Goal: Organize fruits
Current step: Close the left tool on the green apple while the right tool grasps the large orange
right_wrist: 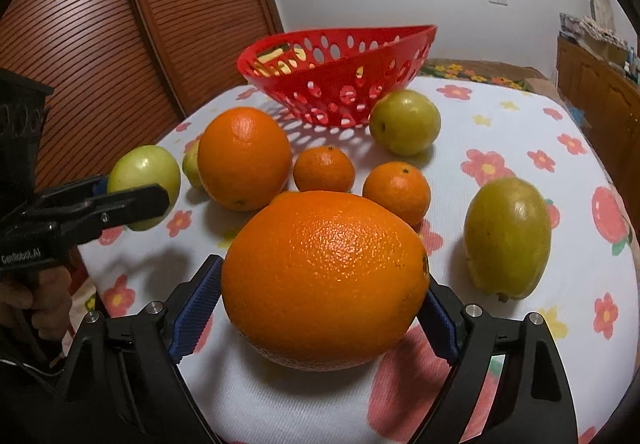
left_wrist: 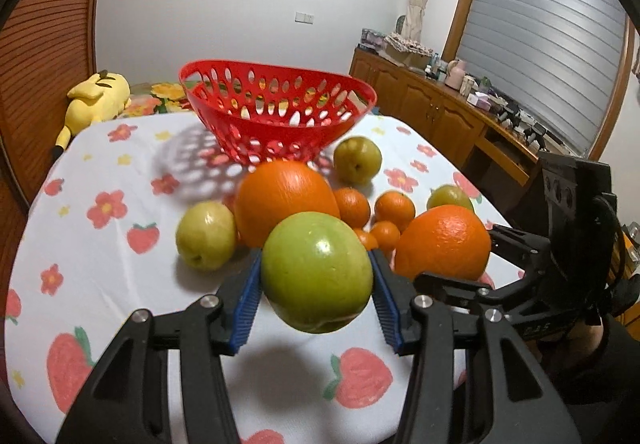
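Observation:
My left gripper (left_wrist: 316,276) is shut on a green apple (left_wrist: 316,270) and holds it above the table; it also shows in the right wrist view (right_wrist: 144,180). My right gripper (right_wrist: 324,284) is shut on a large orange (right_wrist: 324,280), which also shows in the left wrist view (left_wrist: 442,242). An empty red perforated basket (left_wrist: 276,112) (right_wrist: 340,80) stands at the far side. On the cloth between lie a second large orange (left_wrist: 284,196) (right_wrist: 244,156), small mandarins (right_wrist: 324,168) (right_wrist: 396,190) and yellow-green fruits (left_wrist: 206,234) (left_wrist: 357,159) (right_wrist: 404,122) (right_wrist: 507,238).
The table (left_wrist: 100,284) has a white cloth with strawberry and flower prints. A yellow plush toy (left_wrist: 94,100) lies beyond its far left edge. A wooden sideboard (left_wrist: 440,104) with clutter runs along the right. A slatted wooden door (right_wrist: 120,24) stands at the left.

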Demonstrator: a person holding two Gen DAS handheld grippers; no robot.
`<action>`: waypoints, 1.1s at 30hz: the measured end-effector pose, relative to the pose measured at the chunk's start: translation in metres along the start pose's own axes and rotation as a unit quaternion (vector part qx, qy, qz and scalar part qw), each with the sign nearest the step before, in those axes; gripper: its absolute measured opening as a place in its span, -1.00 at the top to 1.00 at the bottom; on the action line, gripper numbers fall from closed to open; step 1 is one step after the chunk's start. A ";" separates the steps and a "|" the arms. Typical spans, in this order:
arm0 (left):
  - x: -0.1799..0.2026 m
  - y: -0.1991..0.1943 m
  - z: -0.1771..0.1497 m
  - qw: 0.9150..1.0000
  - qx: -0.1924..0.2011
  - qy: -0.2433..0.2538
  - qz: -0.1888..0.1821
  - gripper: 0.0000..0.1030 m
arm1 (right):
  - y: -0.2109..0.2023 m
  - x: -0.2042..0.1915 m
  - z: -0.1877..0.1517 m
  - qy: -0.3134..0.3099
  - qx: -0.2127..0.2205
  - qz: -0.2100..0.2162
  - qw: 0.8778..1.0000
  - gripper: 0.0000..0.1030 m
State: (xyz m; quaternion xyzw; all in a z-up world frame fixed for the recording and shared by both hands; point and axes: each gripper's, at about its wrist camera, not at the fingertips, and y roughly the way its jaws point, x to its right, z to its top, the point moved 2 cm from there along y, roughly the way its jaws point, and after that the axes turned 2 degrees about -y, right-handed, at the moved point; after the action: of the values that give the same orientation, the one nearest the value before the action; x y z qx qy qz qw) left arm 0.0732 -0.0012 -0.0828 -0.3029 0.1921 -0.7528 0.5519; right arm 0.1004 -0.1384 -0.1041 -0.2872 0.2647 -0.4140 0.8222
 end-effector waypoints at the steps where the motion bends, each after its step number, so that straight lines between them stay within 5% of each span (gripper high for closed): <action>1: -0.001 -0.001 0.003 1.000 0.003 0.002 0.002 0.02 | -0.002 0.000 0.003 -0.003 0.003 0.000 1.000 -0.77; 33: 0.003 -0.015 0.089 0.997 0.066 0.032 0.018 0.02 | -0.033 0.010 0.116 -0.056 0.056 -0.012 0.997 -0.77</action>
State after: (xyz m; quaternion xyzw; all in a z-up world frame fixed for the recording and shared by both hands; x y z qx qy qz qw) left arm 0.1216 0.0049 -0.0063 -0.2385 0.1650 -0.7631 0.5776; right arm 0.1663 -0.1332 -0.0029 -0.2661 0.1915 -0.4213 0.8456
